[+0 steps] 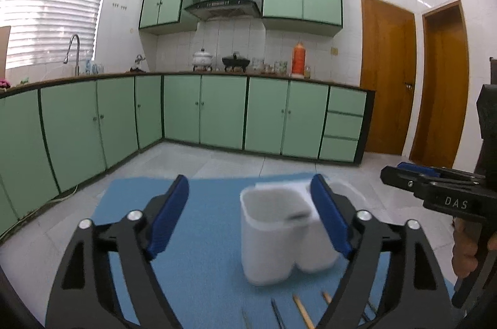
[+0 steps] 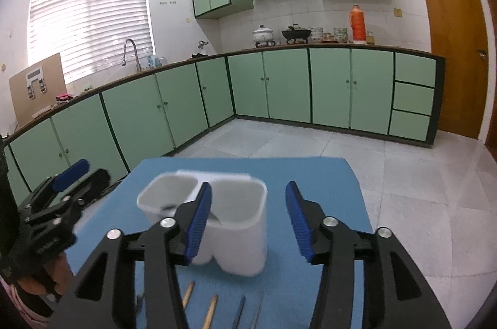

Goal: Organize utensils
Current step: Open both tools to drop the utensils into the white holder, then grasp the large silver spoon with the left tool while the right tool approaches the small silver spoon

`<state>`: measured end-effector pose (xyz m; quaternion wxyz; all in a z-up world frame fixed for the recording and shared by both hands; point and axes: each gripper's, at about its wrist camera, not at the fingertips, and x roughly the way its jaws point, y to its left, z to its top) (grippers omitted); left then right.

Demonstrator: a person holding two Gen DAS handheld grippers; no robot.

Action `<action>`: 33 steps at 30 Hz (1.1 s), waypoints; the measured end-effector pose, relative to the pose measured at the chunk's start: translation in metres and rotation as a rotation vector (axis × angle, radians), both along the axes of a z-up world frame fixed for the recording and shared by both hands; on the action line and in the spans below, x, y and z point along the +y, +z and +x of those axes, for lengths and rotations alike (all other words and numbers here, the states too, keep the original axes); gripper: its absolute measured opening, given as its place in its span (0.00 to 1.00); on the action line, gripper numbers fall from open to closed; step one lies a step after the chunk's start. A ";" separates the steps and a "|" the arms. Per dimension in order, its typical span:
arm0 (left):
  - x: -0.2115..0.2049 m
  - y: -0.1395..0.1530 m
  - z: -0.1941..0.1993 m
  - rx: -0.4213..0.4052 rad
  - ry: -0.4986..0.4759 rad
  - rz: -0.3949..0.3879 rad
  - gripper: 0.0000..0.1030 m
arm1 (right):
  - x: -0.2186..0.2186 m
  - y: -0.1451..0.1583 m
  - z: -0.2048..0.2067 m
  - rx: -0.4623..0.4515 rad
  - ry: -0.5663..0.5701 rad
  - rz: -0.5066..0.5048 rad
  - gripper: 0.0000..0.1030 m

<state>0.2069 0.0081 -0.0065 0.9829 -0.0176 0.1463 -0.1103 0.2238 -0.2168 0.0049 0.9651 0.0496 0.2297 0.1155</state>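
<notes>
Both grippers, left point(image 1: 250, 215) and right point(image 2: 248, 221), gape empty above the holder point(image 2: 236, 223).

Pale green cabinets point(image 2: 329, 86) line white tiled walls point(image 2: 298, 9); a bright blinded window point(image 2: 90, 15), wooden door point(image 2: 453, 40) and grey tiled floor point(image 2: 413, 183).

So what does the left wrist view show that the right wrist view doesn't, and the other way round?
Only the left wrist view: a second wooden door at the far right, and the right gripper seen from the side.

Only the right wrist view: a brown board leaning on the counter under the window, and the left gripper from the side.

Both: the white two-compartment holder on the blue mat, chopsticks lying in front of it, the orange thermos, and open jaws holding nothing.
</notes>
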 end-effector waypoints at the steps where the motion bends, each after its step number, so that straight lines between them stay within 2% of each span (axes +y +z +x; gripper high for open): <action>1: 0.003 -0.002 -0.009 0.021 -0.010 0.003 0.82 | -0.003 -0.004 -0.007 0.009 -0.007 -0.006 0.54; 6: 0.016 -0.019 -0.030 0.164 -0.022 0.020 0.85 | -0.020 -0.031 -0.033 0.085 -0.036 -0.016 0.61; 10: 0.026 -0.042 -0.041 0.287 -0.018 0.016 0.86 | -0.033 -0.057 -0.047 0.155 -0.069 -0.005 0.61; 15: 0.022 -0.076 -0.043 0.398 0.001 0.073 0.86 | -0.044 -0.079 -0.058 0.212 -0.088 0.022 0.61; 18: 0.021 -0.096 -0.037 0.472 -0.004 0.080 0.86 | -0.045 -0.088 -0.062 0.233 -0.091 0.024 0.61; 20: 0.021 -0.103 -0.033 0.492 -0.010 0.076 0.85 | -0.047 -0.088 -0.062 0.236 -0.091 0.025 0.61; 28: 0.028 -0.119 -0.014 0.566 -0.036 0.024 0.68 | -0.049 -0.091 -0.064 0.232 -0.091 0.021 0.61; 33: 0.026 -0.122 -0.009 0.580 -0.048 0.018 0.58 | -0.049 -0.095 -0.063 0.242 -0.091 0.019 0.61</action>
